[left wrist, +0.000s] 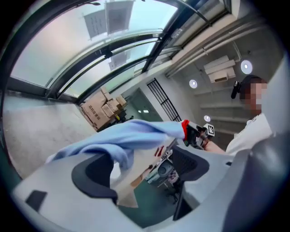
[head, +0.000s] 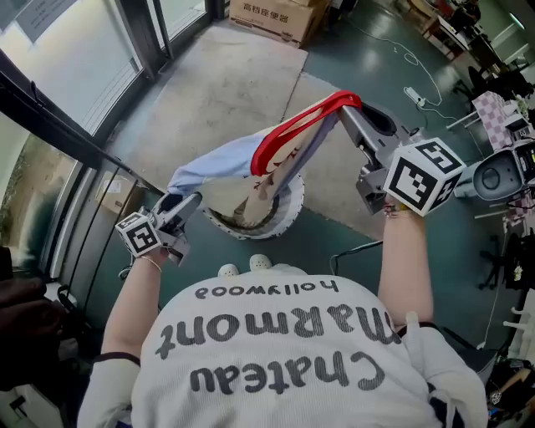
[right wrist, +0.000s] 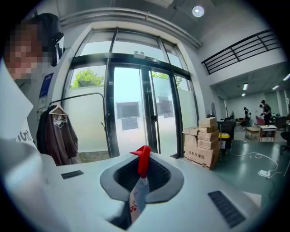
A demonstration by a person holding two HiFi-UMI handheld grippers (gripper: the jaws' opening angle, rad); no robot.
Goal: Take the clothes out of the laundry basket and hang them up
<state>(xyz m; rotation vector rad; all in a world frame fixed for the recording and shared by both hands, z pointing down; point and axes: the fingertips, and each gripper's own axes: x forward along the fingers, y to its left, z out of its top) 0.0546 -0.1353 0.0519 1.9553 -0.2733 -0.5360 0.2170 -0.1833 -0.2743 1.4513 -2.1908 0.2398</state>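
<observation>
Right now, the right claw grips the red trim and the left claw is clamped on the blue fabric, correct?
No: the left gripper view shows the left claw open, blue fabric merely draped over it. The right claw does grip the red trim.

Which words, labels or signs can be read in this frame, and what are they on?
"Chateau Marmont Hollywood": on the person's white shirt, upside down in the head view.
Cardboard boxes: Chinese print, too blurred to read.
Notices on the glass door: too small to read.
Red print on the garment: unreadable.
</observation>
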